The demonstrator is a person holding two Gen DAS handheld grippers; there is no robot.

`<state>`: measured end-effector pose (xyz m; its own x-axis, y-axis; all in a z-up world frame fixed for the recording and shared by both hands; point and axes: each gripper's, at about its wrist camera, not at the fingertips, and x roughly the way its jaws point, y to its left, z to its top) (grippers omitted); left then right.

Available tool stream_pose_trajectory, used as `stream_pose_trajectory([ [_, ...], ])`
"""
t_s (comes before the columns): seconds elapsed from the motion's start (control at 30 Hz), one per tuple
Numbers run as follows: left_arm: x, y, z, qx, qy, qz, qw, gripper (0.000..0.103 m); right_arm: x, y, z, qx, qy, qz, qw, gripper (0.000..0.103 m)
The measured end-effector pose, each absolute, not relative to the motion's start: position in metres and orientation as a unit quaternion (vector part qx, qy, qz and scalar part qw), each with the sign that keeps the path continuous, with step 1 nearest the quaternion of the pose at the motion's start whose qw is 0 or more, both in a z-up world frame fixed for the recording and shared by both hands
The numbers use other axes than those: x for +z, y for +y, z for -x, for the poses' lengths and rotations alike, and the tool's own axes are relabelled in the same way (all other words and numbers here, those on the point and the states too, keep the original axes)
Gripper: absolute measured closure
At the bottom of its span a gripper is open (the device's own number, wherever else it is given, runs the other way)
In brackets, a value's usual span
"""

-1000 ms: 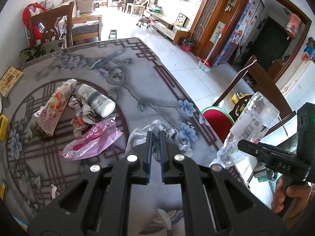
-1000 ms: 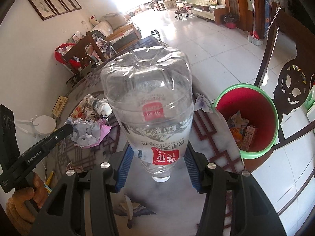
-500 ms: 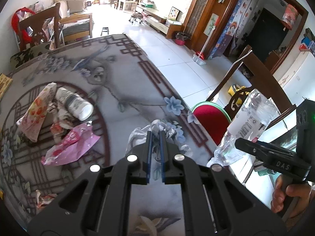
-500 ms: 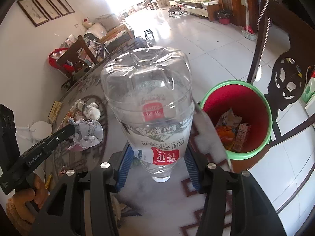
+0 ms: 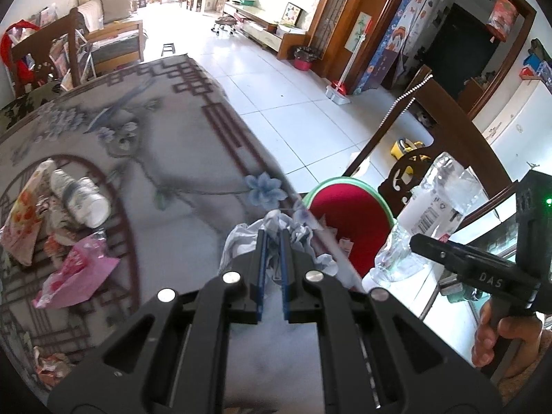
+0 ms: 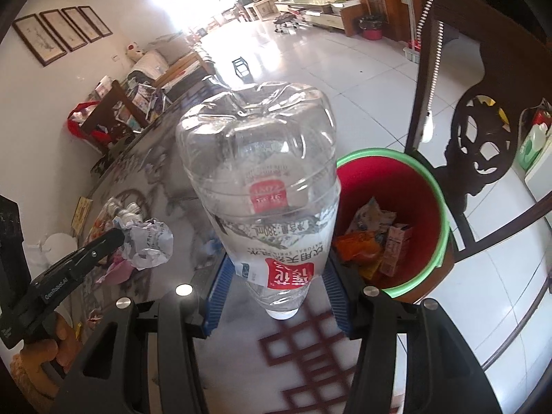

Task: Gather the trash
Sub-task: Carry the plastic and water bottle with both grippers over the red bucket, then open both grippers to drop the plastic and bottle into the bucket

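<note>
My left gripper [image 5: 270, 238] is shut on a crumpled white paper ball [image 5: 303, 238], held over the patterned tablecloth [image 5: 179, 158] near the table's right edge. From the right wrist view the same paper ball [image 6: 148, 241] hangs from the left gripper [image 6: 117, 238]. My right gripper [image 6: 276, 276] is shut on a clear, empty plastic water bottle [image 6: 262, 172], cap end down between the blue pads. A red bin with a green rim [image 6: 445, 227] stands on the floor just right of the bottle and holds several wrappers. The left wrist view also shows the bin [image 5: 348, 214] and the bottle [image 5: 438, 200].
A pink plastic bag [image 5: 76, 272], a white bottle lying down [image 5: 81, 196] and a printed snack wrapper [image 5: 24, 220] lie on the table's left side. A dark carved wooden chair [image 6: 483, 138] stands right behind the bin. White tiled floor [image 5: 276, 79] stretches beyond.
Both grippers have moved towards the table's edge and the bin, which now looks closer and larger. The trash pile has slid further left. Both grips are unchanged.
</note>
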<state>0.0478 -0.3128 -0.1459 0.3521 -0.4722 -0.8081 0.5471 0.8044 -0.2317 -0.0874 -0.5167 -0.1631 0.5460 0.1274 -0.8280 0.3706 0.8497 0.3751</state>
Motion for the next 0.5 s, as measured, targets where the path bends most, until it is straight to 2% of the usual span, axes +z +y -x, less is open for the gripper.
stream_pose_trajectory([
  [0.5,-0.168,-0.428,-0.061,-0.359,0.484,-0.09,0.793,0.096,-0.188,-0.596,0.084,-0.108,0.477,-0.29,0.822,0.053],
])
